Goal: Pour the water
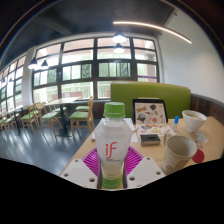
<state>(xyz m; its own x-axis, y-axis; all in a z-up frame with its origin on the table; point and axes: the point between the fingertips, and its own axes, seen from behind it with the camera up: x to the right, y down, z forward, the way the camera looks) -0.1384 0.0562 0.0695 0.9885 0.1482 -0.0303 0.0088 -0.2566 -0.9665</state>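
bottle point(113, 150) blocks ahead, cup point(180, 152) right, table point(88, 150) left bare

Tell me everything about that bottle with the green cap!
The bottle looks like clear plastic, with a light green cap on top and a white label bearing pink "if" letters. It stands upright on the wooden table, between the two fingers of the gripper, whose pink pads sit close against its sides.

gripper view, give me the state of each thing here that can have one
gripper: shut on the bottle
bottle: upright, green cap on, held between the pink pads
paper cup: upright on the table, open top, contents not visible
tablet: propped up beyond the bottle, screen lit
white cup: upright behind the paper cup
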